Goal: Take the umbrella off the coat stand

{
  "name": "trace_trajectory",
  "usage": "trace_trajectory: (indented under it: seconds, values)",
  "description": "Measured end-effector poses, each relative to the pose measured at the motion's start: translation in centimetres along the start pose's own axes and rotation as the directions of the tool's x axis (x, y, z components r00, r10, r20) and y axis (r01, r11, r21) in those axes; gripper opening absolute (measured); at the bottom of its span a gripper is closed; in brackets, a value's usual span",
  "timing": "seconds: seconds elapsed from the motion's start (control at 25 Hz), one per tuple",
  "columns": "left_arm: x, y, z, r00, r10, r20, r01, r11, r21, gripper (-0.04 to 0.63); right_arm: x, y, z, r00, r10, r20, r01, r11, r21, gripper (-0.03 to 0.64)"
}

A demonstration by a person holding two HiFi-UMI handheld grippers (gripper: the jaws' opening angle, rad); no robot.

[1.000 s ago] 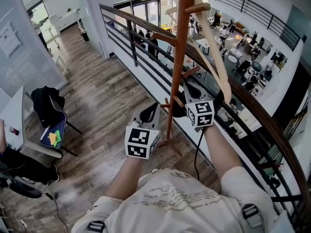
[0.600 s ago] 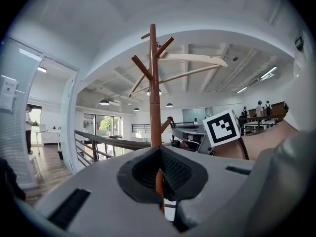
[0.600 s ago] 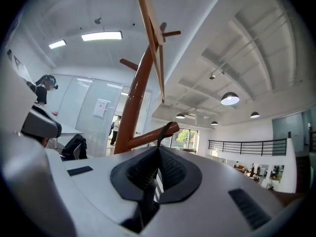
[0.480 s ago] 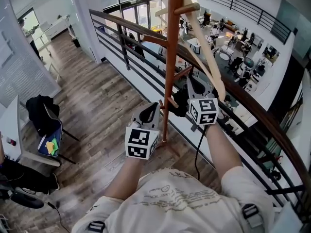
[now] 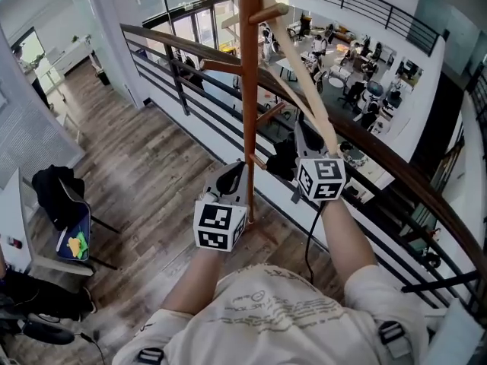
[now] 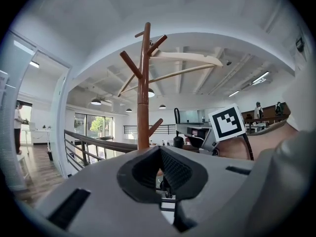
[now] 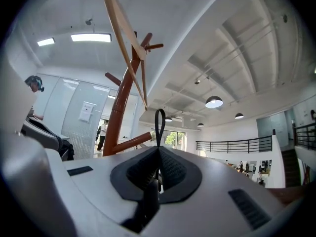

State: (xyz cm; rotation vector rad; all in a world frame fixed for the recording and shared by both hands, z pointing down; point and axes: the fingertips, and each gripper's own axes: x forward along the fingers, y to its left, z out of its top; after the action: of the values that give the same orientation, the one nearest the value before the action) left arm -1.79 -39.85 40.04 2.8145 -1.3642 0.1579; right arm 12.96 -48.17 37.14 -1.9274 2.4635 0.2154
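My right gripper has its jaws clamped on the umbrella, whose strap pokes up above them. The left gripper has its jaws pressed together, empty. A peg of the stand lies just left of the right jaws. If I pull sideways, the strap may snag there and rock the stand.

No text or label is clear enough to read
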Motion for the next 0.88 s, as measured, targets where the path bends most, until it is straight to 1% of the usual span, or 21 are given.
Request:
trace_trajectory:
  seconds: [0.24,0.4,0.56,0.68,0.88]
  values:
    - [2.1,-3.7,1.1,0.994,-0.105,0.025,0.104,0.994,0.011,-0.008,-4.3,-1.9,0.6,0.998,-0.068,-0.003,0.068,0.998,-0.017,0.005]
    - [3.7,-7.2,1.9,0.978,-0.206,0.035,0.205,0.979,0.019,-0.008,-7.8,-3.7,1.0,0.988,-0.154,-0.026,0.154,0.988,-0.012,0.005]
    - [5.4,-10.8,2.4,0.953,-0.298,0.048,0.297,0.955,0.017,-0.008,-11.8,-6.1,1.1,0.967,-0.25,-0.044,0.251,0.968,0.01,0.005]
    - [6.4,-12.9,2.2,0.939,-0.341,0.045,0.341,0.94,0.011,-0.008,-14.4,-7.7,1.0,0.951,-0.305,-0.051,0.306,0.952,0.02,0.005]
    - [7.4,-15.9,2.1,0.913,-0.407,0.034,0.408,0.913,0.001,-0.008,-18.8,-9.8,1.6,0.913,-0.404,-0.056,0.405,0.914,0.011,0.005]
